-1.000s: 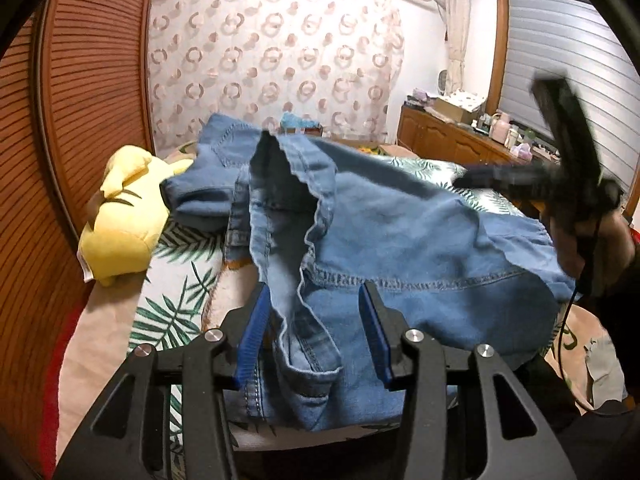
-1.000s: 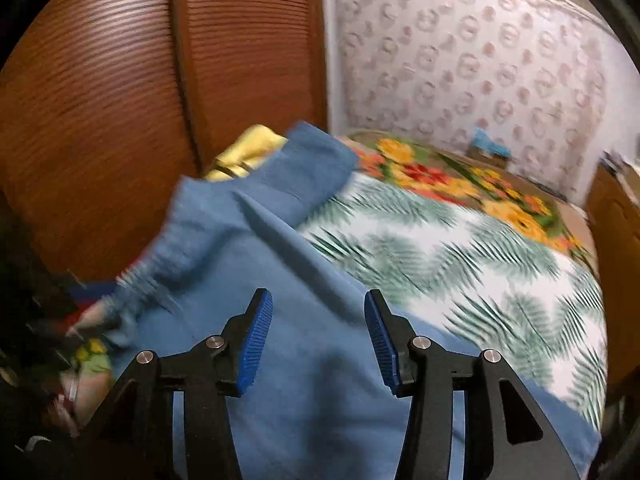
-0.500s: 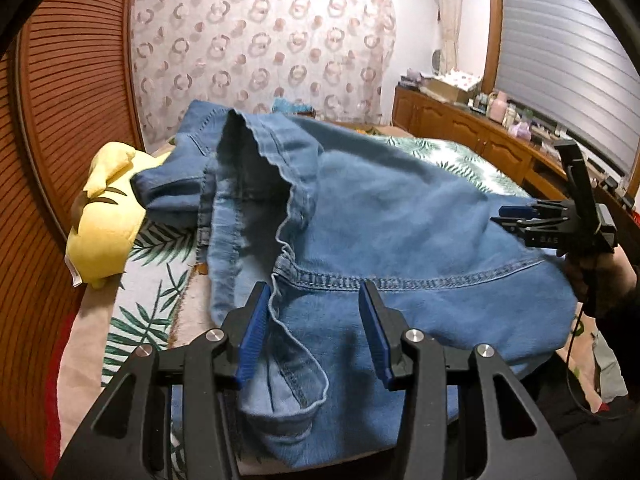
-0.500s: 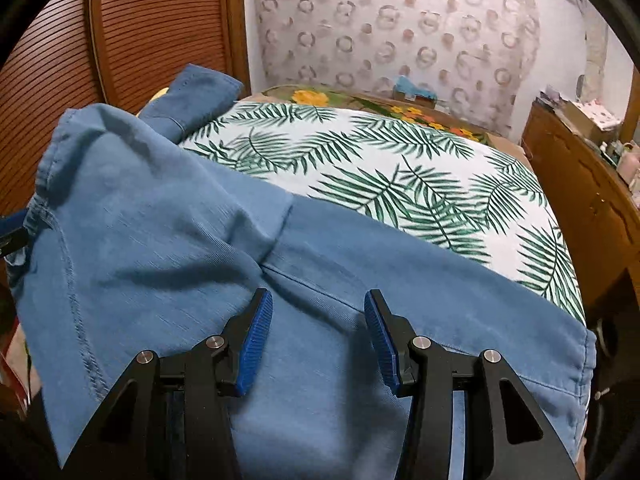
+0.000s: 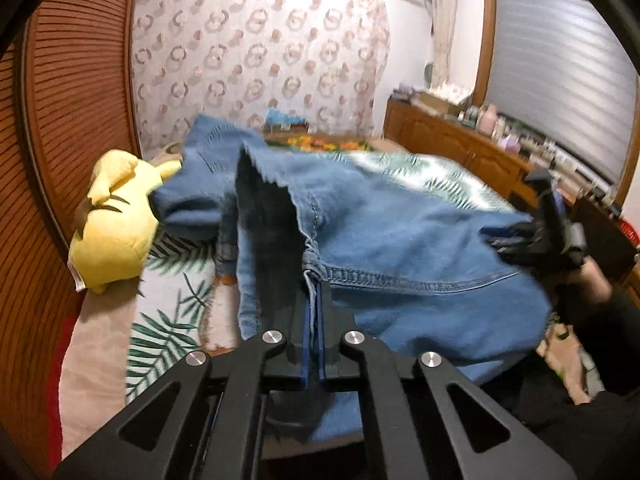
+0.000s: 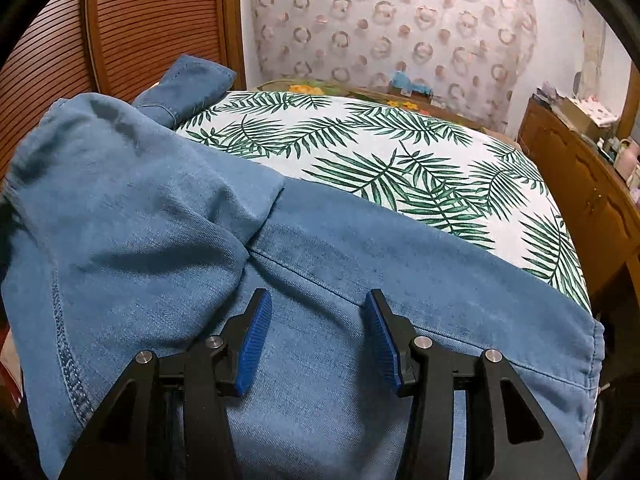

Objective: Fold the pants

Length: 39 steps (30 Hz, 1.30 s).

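You have the pants (image 5: 400,240) bunched across the near edge of the bed (image 6: 400,160), one leg trailing toward its far left corner beside the yellow plush toy (image 5: 112,236). Your left gripper (image 5: 313,292) is clamped tight on the denim at a stitched seam. Your right gripper (image 6: 316,332) hovers with its jaws wide over the cloth near the bed's near right corner, holding nothing. No tidy fold shows (the fabric is rumpled and doubled loosely), so you seem early on: spreading, aligning the legs and folding remain.
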### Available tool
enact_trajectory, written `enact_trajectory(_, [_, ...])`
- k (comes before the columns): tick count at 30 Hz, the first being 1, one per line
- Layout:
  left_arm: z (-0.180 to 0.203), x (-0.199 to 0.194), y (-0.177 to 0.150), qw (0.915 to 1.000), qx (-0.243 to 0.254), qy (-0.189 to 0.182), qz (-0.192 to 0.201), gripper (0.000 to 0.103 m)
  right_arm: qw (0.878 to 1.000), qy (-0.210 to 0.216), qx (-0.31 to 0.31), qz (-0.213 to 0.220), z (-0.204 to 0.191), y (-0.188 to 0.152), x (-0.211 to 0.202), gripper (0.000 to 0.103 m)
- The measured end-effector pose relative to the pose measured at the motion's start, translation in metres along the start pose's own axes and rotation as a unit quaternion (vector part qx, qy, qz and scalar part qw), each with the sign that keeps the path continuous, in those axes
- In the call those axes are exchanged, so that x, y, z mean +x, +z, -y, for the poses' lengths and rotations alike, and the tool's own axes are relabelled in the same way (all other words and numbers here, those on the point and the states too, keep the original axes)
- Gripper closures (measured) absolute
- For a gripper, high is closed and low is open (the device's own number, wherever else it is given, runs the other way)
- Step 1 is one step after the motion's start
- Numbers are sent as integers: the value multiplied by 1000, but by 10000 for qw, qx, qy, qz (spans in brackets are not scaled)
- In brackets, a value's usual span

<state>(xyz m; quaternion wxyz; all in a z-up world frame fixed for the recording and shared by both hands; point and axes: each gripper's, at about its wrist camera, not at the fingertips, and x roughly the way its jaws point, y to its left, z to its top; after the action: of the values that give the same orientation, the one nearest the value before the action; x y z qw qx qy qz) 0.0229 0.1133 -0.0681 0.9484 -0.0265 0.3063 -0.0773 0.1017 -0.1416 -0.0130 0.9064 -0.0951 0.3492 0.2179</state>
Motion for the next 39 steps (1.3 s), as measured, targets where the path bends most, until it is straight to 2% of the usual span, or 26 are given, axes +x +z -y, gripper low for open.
enact_trajectory(4, [-5, -20, 2, 9999, 21, 81, 89, 100, 10000, 20, 11, 8, 3, -1, 0, 52])
enact_trajectory(11, [-16, -4, -7, 9994, -104, 134, -300, 98, 10000, 10, 6, 10, 3, -2, 1, 52])
enact_trajectory(15, [-13, 3, -9, 9990, -98, 277, -338, 71, 10000, -4, -2, 12, 2, -2, 1, 52])
enact_trajectory(16, [-14, 3, -9, 9990, -106, 269, -327, 60, 10000, -9, -3, 14, 3, -2, 2, 52])
enact_trajectory(18, [-12, 4, -7, 9993, -104, 246, -277, 45, 10000, -19, -9, 17, 2, -2, 1, 52])
enact_trajectory(20, [-9, 6, -6, 9995, -66, 205, -243, 37, 10000, -24, -11, 19, 2, -3, 2, 52])
enact_trajectory(29, [23, 30, 1, 9998, 29, -23, -215, 35, 9999, 59, 110, 26, 4, -4, -2, 52])
enact_trajectory(34, [43, 48, 2, 9993, 162, -184, -286, 35, 9989, 246, 370, 147, 15, -11, -20, 52])
enact_trajectory(39, [56, 59, 4, 9990, 158, -292, -311, 35, 9989, 116, 300, 331, 26, -5, -43, 52])
